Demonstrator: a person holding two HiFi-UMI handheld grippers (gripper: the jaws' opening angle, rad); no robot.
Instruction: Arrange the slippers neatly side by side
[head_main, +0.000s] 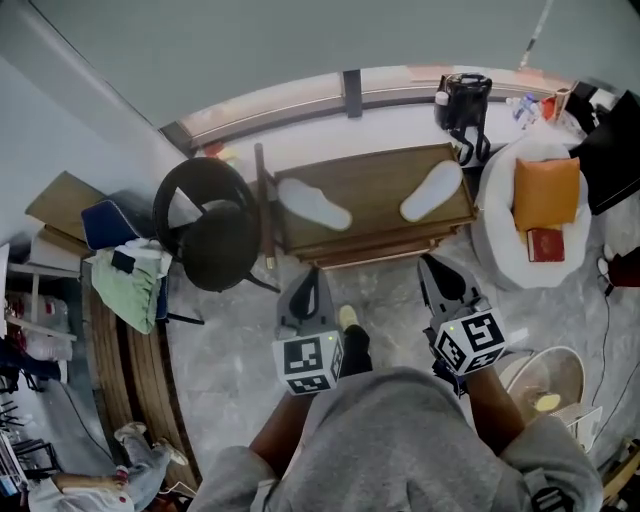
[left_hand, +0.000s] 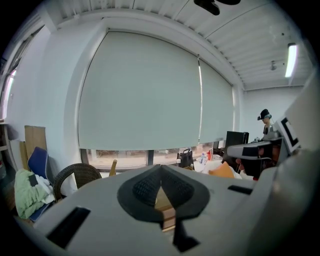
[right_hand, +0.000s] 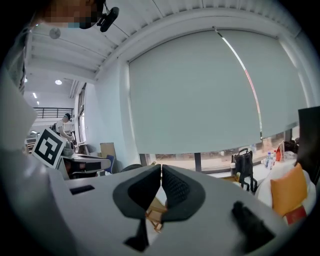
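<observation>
Starting at the far left, a dark wicker chair (head_main: 205, 230) stands just beside the low wooden table (head_main: 375, 185) that carries both slippers. The left slipper (head_main: 314, 204) lies at the table's left end, and nearer the person the left gripper (head_main: 311, 283) hovers short of it, jaws clenched on nothing. The right slipper (head_main: 432, 190) lies at the table's right end, well apart from its mate and angled the opposite way. The right gripper (head_main: 436, 275) hangs near it, jaws pressed together and empty. An orange cushion (head_main: 546, 192) sits farther right. Nothing of the arranging looks done: both slippers need bringing together and turning parallel.
</observation>
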